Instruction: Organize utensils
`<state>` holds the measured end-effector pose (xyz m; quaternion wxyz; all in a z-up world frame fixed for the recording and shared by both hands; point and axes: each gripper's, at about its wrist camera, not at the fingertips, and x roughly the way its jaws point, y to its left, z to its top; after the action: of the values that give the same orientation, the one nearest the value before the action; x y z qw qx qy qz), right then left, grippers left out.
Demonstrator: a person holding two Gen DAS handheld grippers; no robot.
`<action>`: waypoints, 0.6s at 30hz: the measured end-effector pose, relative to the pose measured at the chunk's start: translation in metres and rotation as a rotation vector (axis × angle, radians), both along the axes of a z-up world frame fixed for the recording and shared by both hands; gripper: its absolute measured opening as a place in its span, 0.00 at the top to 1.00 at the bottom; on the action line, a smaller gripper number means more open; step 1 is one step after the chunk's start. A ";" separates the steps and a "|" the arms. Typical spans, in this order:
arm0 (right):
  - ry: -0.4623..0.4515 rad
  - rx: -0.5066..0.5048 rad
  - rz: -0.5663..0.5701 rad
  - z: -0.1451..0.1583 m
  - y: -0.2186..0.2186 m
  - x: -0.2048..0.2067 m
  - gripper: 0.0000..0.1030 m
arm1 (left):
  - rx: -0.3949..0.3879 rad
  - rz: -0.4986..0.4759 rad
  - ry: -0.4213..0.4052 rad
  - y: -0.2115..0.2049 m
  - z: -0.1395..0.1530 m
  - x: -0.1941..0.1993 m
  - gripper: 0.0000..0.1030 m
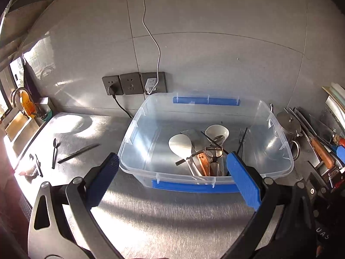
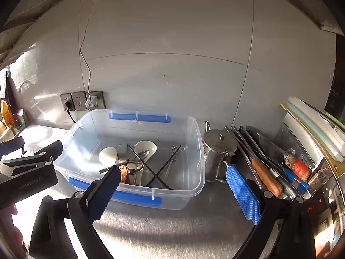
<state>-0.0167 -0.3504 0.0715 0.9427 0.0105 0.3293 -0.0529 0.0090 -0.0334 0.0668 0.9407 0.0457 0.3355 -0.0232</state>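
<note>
A clear plastic bin (image 1: 138, 127) with blue latches stands on the steel counter and holds two white rice paddles (image 1: 180, 146), a fork (image 1: 242, 137), black chopsticks, a peeler and other utensils. It also shows in the right wrist view (image 2: 195, 142). On the counter left of the bin lie a black spoon (image 1: 54, 152), a black chopstick (image 1: 78, 153) and another small dark utensil (image 1: 38, 165). My left gripper (image 1: 172, 161) is open and empty in front of the bin. My right gripper (image 2: 172, 174) is open and empty at the bin's front right.
A steel kettle (image 2: 217, 151) stands right of the bin. Knives with wooden handles (image 2: 266, 176) and trays (image 2: 314, 125) crowd the far right. Wall sockets with plugged cables (image 1: 133, 83) are behind the bin. A sink with a tap (image 1: 18, 118) is at far left.
</note>
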 end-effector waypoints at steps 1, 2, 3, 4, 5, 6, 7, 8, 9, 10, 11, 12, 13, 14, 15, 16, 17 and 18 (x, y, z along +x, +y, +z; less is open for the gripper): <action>0.000 0.000 0.002 0.001 0.000 0.001 0.05 | -0.002 -0.003 -0.001 -0.001 0.001 0.000 0.07; -0.002 0.002 0.003 0.001 0.000 0.001 0.05 | -0.004 -0.006 -0.003 -0.001 0.001 0.000 0.07; -0.001 0.004 0.007 0.002 0.000 0.001 0.05 | -0.006 -0.009 -0.006 -0.002 0.002 0.000 0.07; -0.001 0.005 0.009 0.002 0.000 0.002 0.05 | -0.008 -0.010 -0.007 -0.002 0.003 0.001 0.07; -0.002 0.009 0.008 0.002 0.000 0.002 0.05 | -0.011 -0.015 -0.010 -0.003 0.003 0.002 0.07; -0.001 0.016 0.011 0.002 0.000 0.003 0.05 | -0.016 -0.020 -0.012 -0.003 0.003 0.002 0.07; 0.002 0.025 0.017 0.001 0.000 0.004 0.05 | -0.018 -0.025 -0.015 -0.003 0.004 0.003 0.07; 0.001 0.036 0.016 0.001 -0.001 0.004 0.05 | -0.022 -0.031 -0.023 -0.003 0.004 0.002 0.07; 0.002 0.038 0.015 0.001 -0.001 0.005 0.05 | -0.026 -0.036 -0.029 -0.002 0.005 0.002 0.07; 0.007 0.030 0.017 0.000 0.000 0.006 0.05 | -0.029 -0.039 -0.033 -0.002 0.005 0.002 0.07; 0.013 0.021 0.018 -0.001 0.002 0.007 0.05 | -0.029 -0.039 -0.034 -0.003 0.005 0.002 0.07; 0.020 0.015 0.021 -0.002 0.003 0.008 0.05 | -0.030 -0.036 -0.031 -0.002 0.005 0.003 0.07; 0.027 0.015 0.026 -0.004 0.005 0.008 0.05 | -0.032 -0.032 -0.027 -0.002 0.004 0.003 0.07; 0.033 0.018 0.028 -0.005 0.005 0.008 0.05 | -0.032 -0.025 -0.020 -0.001 0.004 0.004 0.07; 0.037 0.020 0.029 -0.006 0.006 0.008 0.05 | -0.033 -0.021 -0.014 -0.001 0.003 0.005 0.07; 0.042 0.019 0.028 -0.007 0.006 0.008 0.05 | -0.032 -0.021 -0.010 -0.001 0.002 0.005 0.07; 0.045 0.017 0.024 -0.007 0.007 0.007 0.05 | -0.029 -0.024 -0.007 -0.002 0.002 0.005 0.07; 0.049 0.015 0.021 -0.008 0.007 0.007 0.05 | -0.028 -0.028 -0.004 -0.003 0.001 0.005 0.07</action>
<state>-0.0099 -0.3434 0.0633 0.9347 0.0129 0.3528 -0.0409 0.0138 -0.0360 0.0680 0.9415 0.0374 0.3324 -0.0410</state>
